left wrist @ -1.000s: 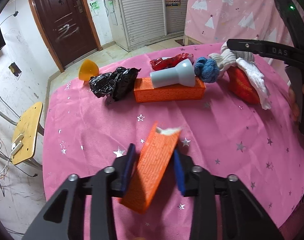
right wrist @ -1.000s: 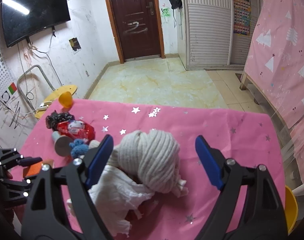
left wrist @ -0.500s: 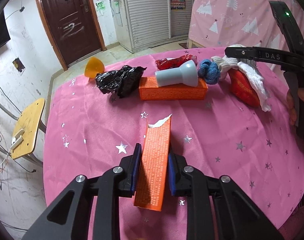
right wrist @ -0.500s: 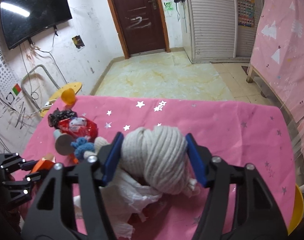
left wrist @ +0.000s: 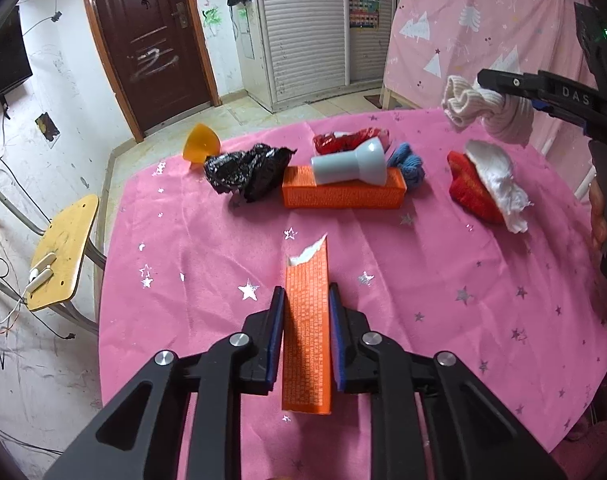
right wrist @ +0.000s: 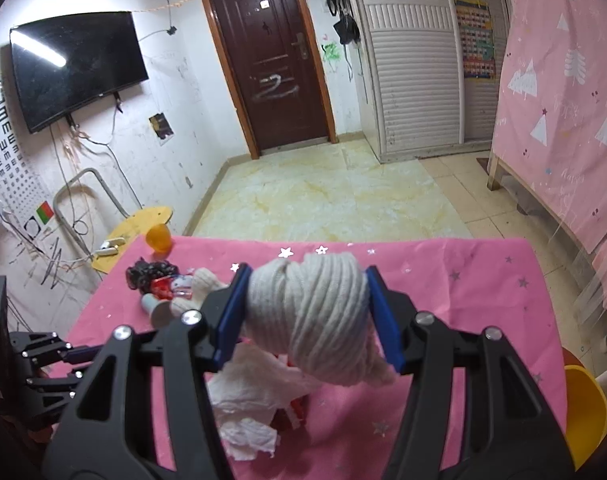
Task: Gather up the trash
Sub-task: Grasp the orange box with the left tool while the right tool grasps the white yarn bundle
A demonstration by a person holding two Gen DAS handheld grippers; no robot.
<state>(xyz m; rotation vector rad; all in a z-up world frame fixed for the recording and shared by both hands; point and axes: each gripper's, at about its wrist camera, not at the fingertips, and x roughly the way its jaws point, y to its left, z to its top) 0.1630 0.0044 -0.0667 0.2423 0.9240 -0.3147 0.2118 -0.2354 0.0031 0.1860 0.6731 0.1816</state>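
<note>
Holding two pickups: left tongs clamped on torn orange box, raised above pink bench; right tongs clamped on cream knit bundle, lifted clear. Next likely carry both to a bin; none identifiable.

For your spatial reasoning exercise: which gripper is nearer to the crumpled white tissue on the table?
Right. The right gripper, shut on the sock ball, hangs just above the tissue. The left gripper, shut on an orange box, is at the table's near edge.
</note>
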